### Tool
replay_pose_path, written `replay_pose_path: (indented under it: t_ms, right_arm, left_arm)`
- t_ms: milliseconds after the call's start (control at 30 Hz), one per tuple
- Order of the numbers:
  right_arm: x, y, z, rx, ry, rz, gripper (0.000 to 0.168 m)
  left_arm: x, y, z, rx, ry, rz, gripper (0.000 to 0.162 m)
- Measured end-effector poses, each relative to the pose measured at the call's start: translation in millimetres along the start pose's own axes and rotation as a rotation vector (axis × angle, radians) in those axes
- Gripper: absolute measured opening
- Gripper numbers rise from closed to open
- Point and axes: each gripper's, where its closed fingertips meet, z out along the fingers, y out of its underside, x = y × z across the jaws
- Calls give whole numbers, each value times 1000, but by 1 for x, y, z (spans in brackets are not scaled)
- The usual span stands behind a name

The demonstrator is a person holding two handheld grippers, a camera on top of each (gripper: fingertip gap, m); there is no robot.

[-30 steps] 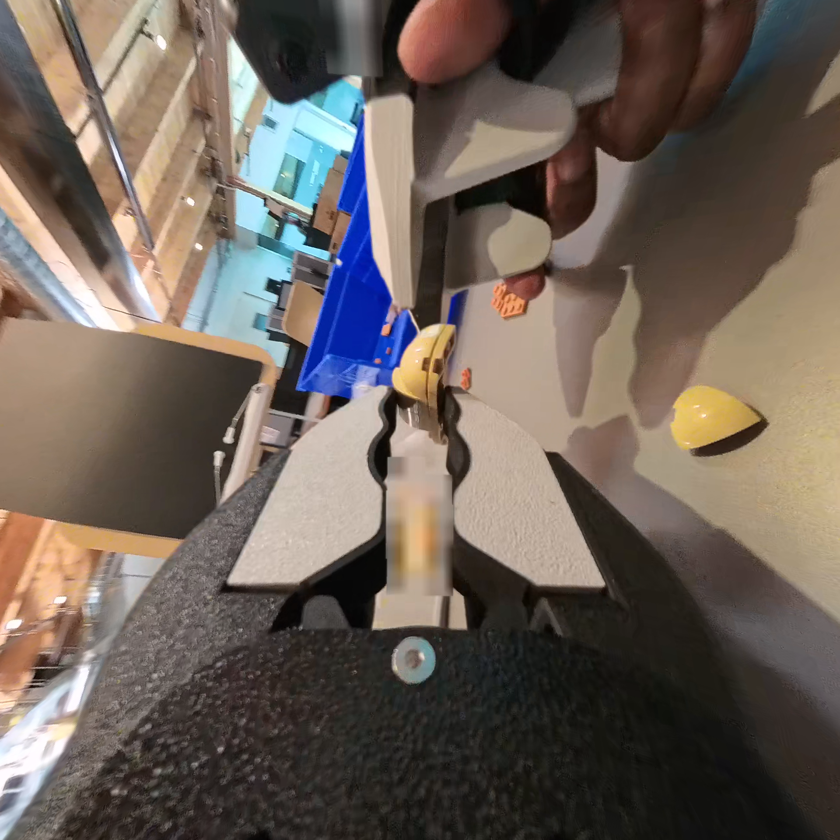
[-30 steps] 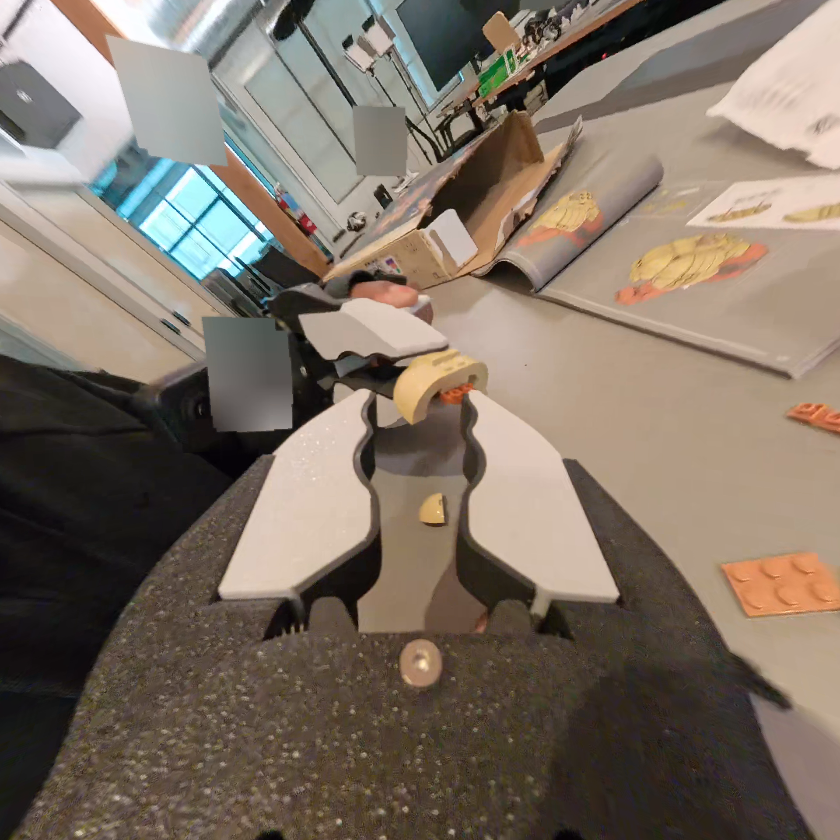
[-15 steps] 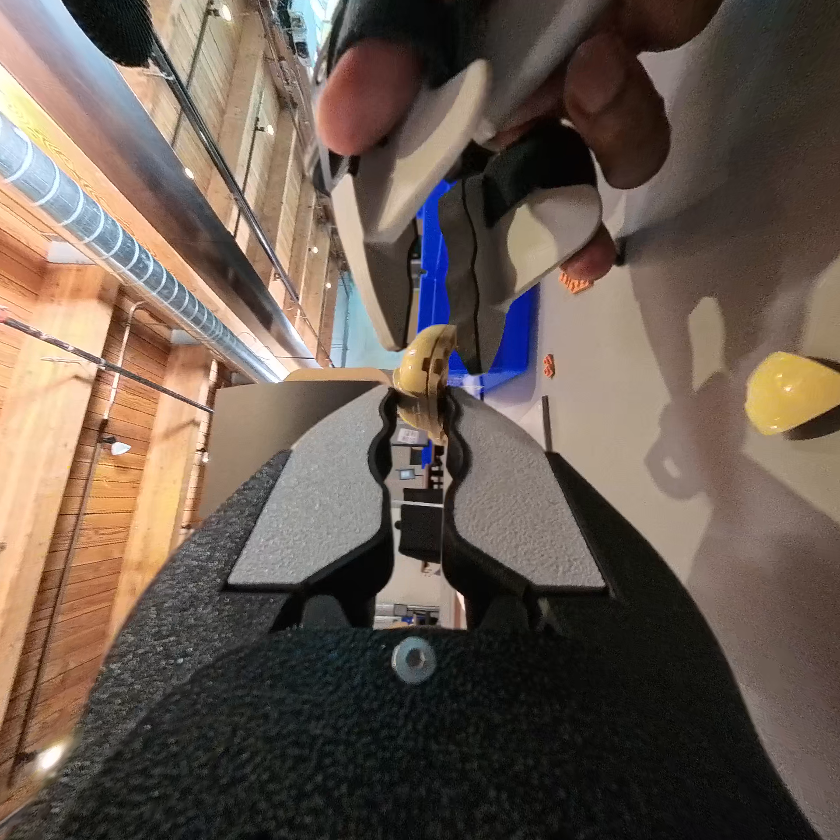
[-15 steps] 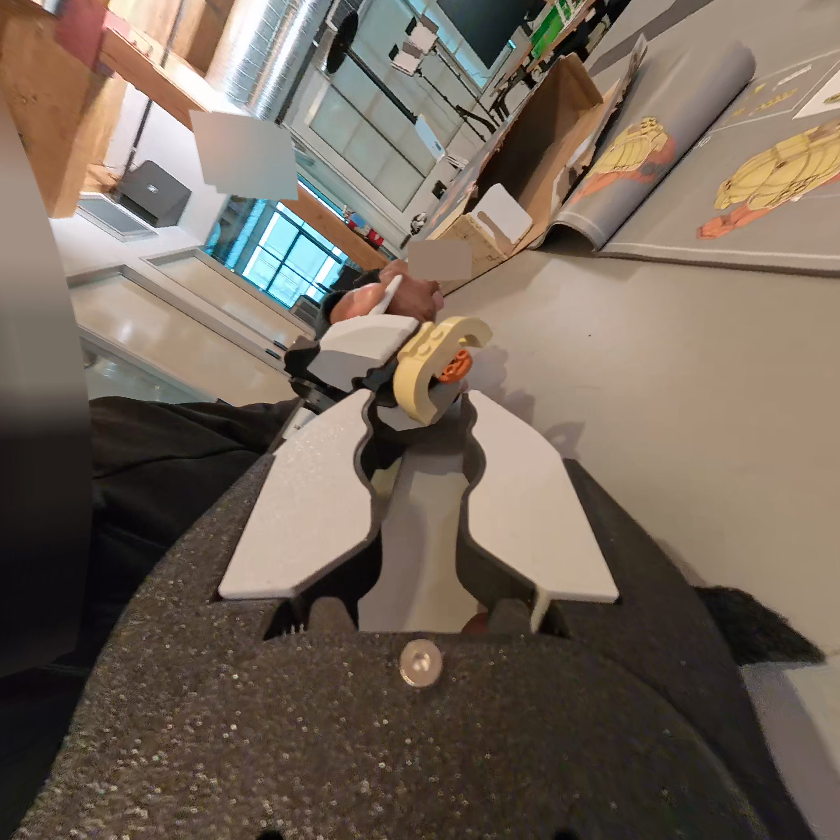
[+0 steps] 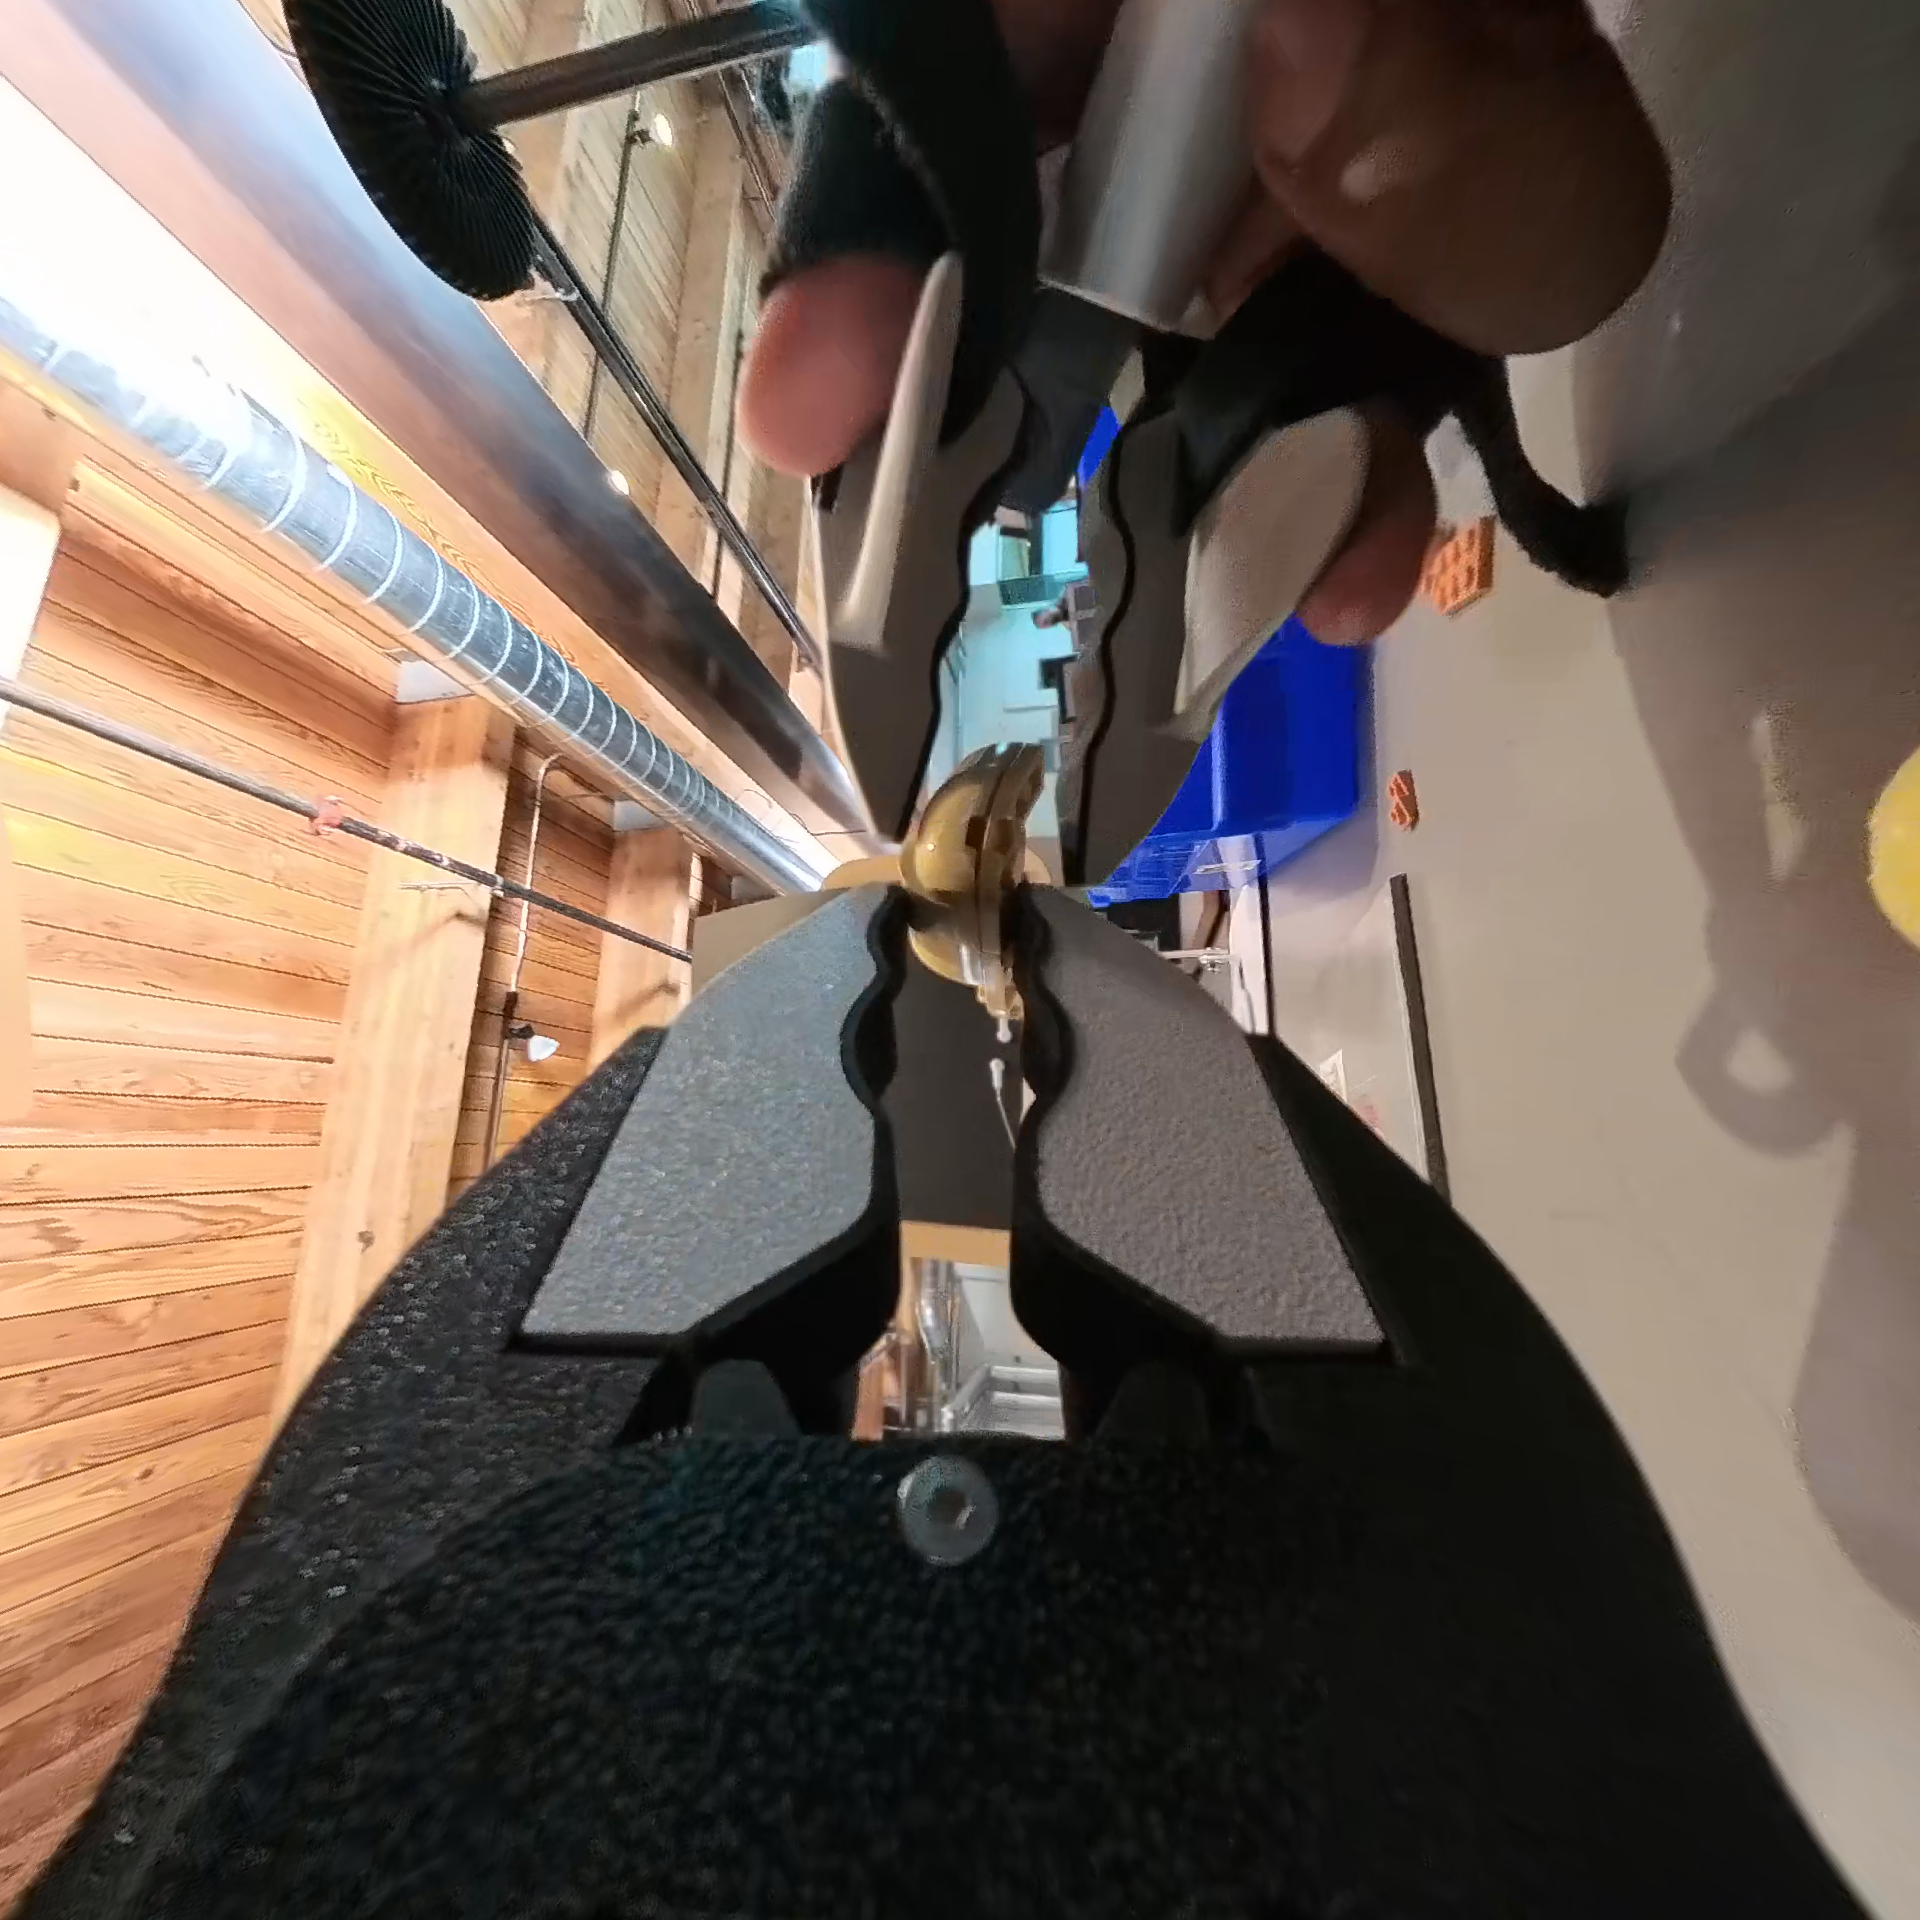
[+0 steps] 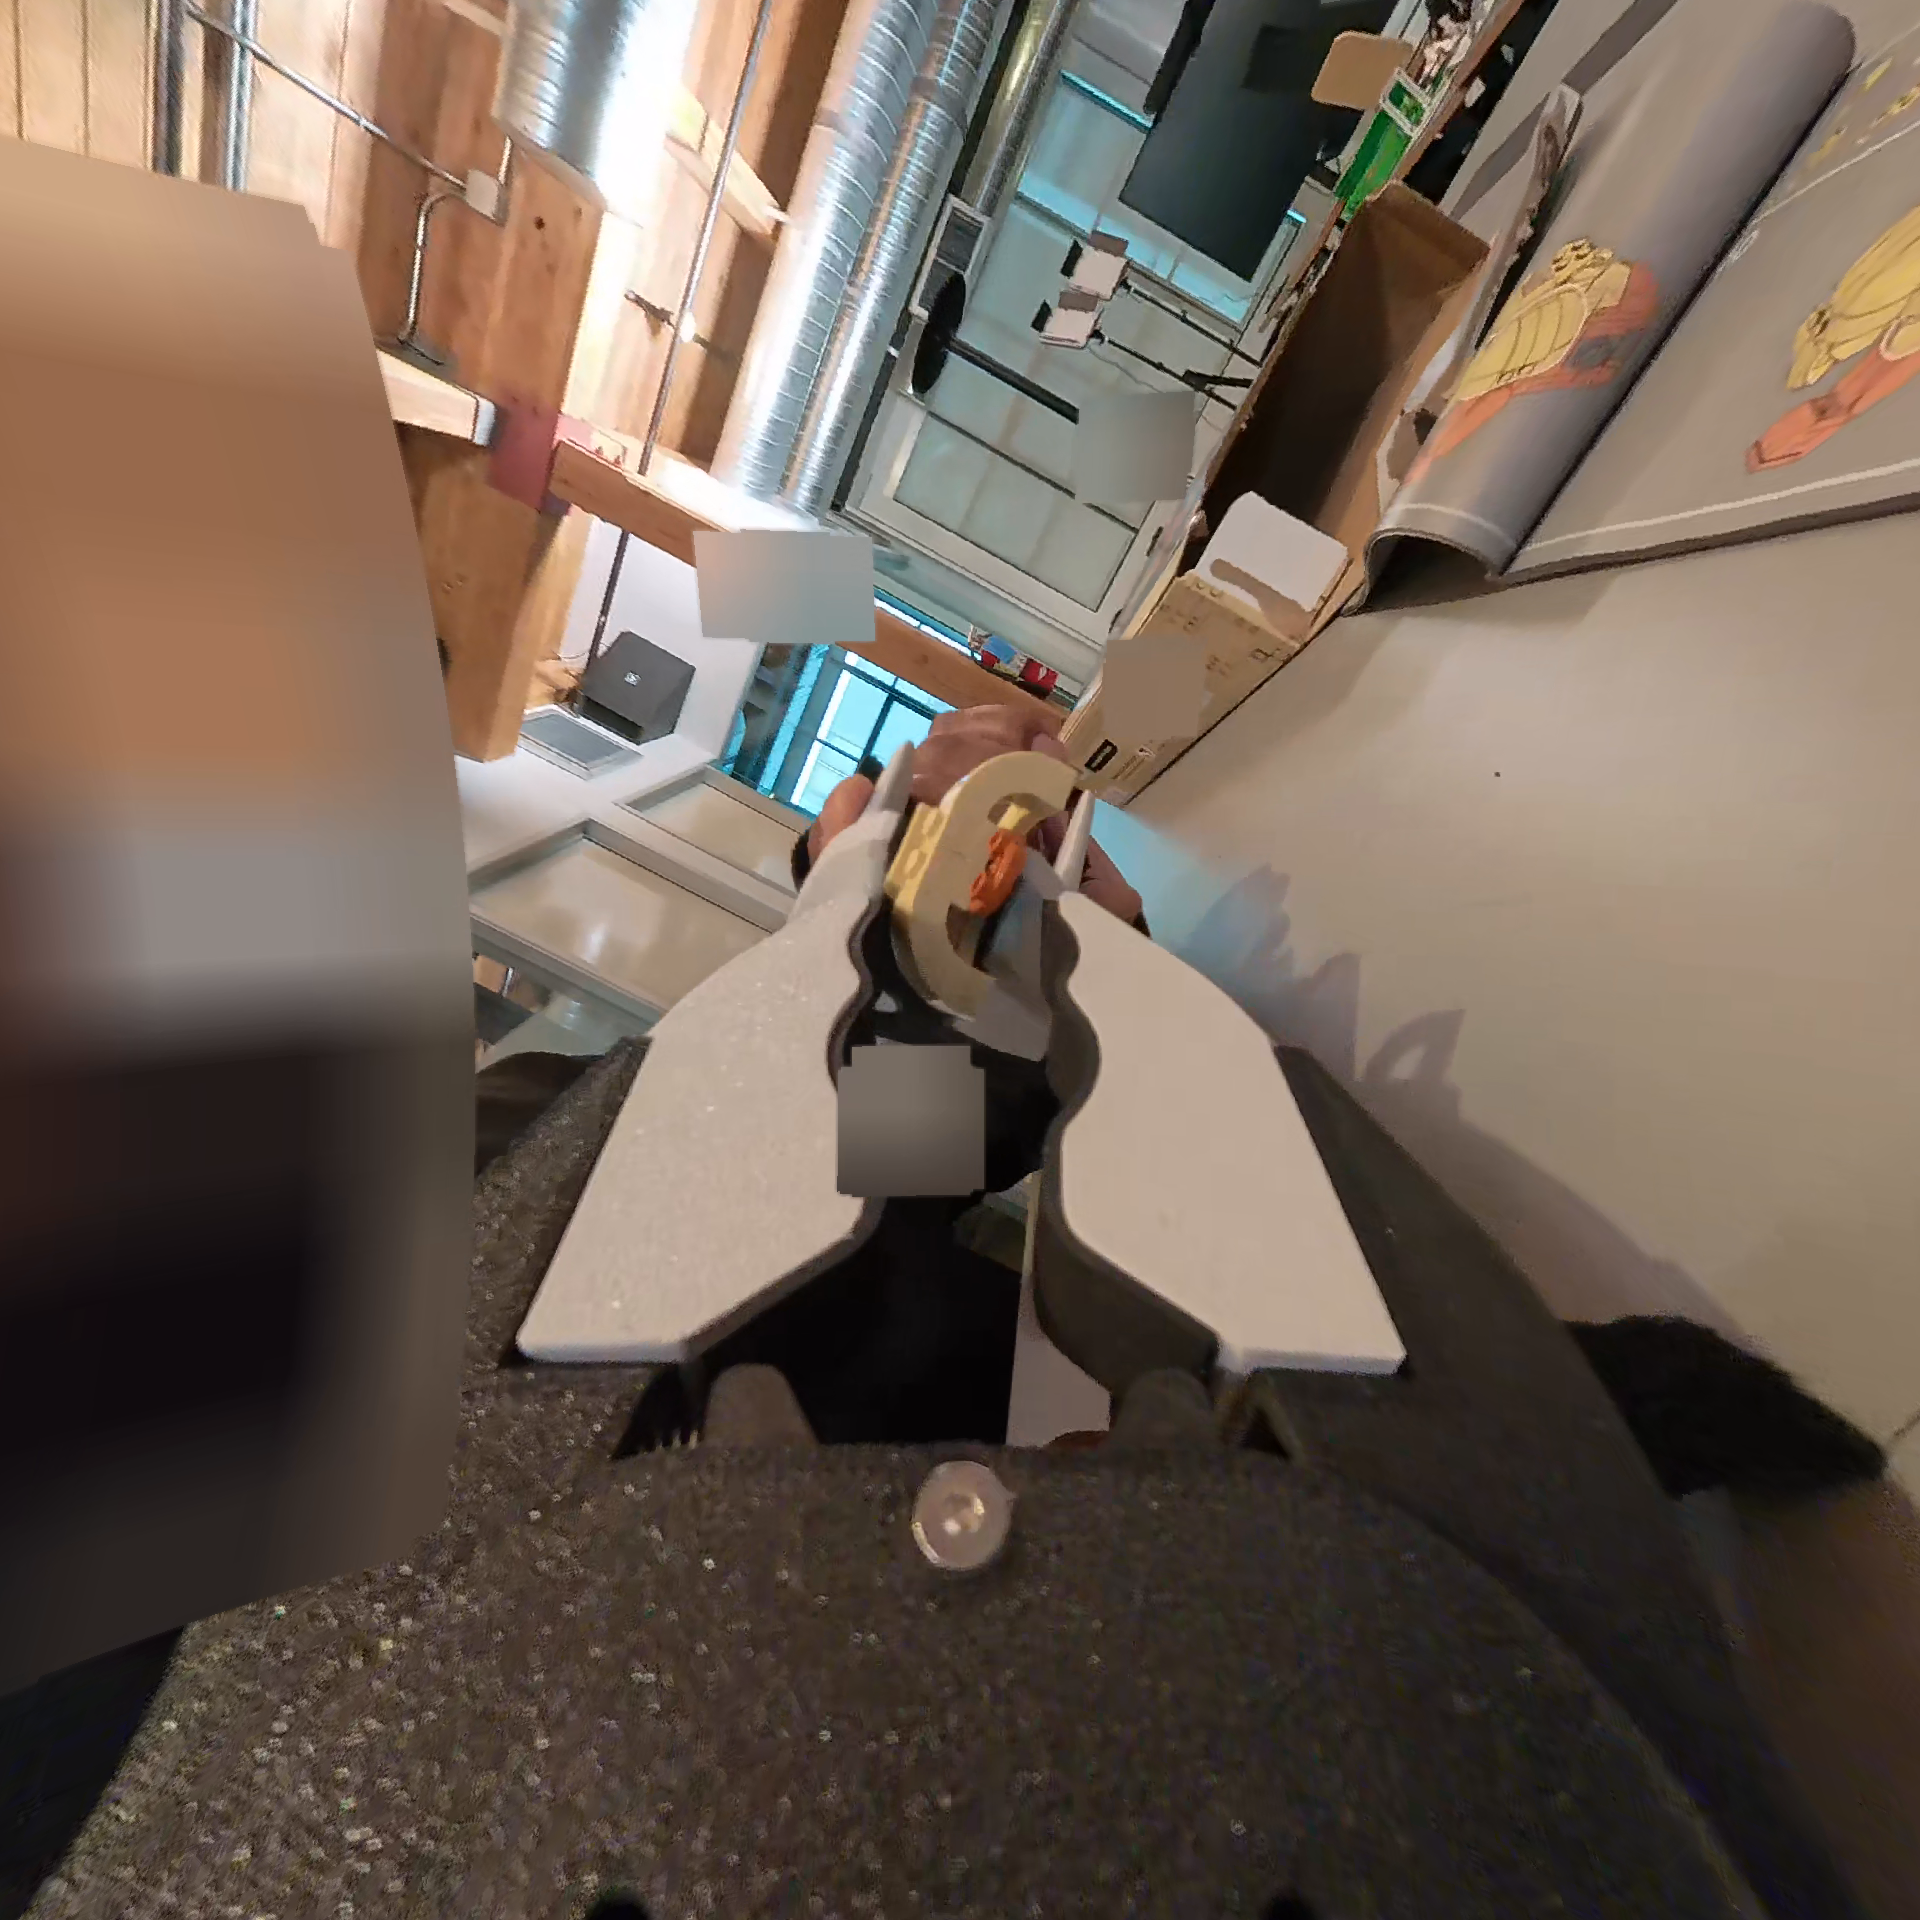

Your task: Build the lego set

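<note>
Your left gripper (image 5: 961, 914) pinches a smooth tan C-shaped lego piece (image 6: 961, 894) with an orange studded insert, its long axis along the 2 fingers, while your right gripper (image 6: 961, 914) hangs spread around it.

You are working at a grey desk (image 6: 1558, 831). A blue bin (image 5: 1268, 748) is sitting toward its far edge in the left wrist view. In the right wrist view, an opened cardboard box (image 6: 1340, 416) is lying along the desk's far side. Overhead, a silver ribbed duct (image 5: 416, 561) is running along wood-panelled walls (image 5: 208, 935), and a dark screen (image 6: 1216, 187) is hanging in the background.
</note>
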Motion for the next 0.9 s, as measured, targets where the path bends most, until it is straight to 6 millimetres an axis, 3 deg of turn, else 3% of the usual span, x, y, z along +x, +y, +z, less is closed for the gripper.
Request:
replay_pose_path:
  t_ms: [333,900]
  right_arm:
    - [-3,4,2,-9,-21,25,22]
    - [-6,2,2,-7,2,-78,18]
  left_arm:
    - [-3,0,1,-1,-35,31,18]
    - [-6,1,2,-8,-40,-16,18]
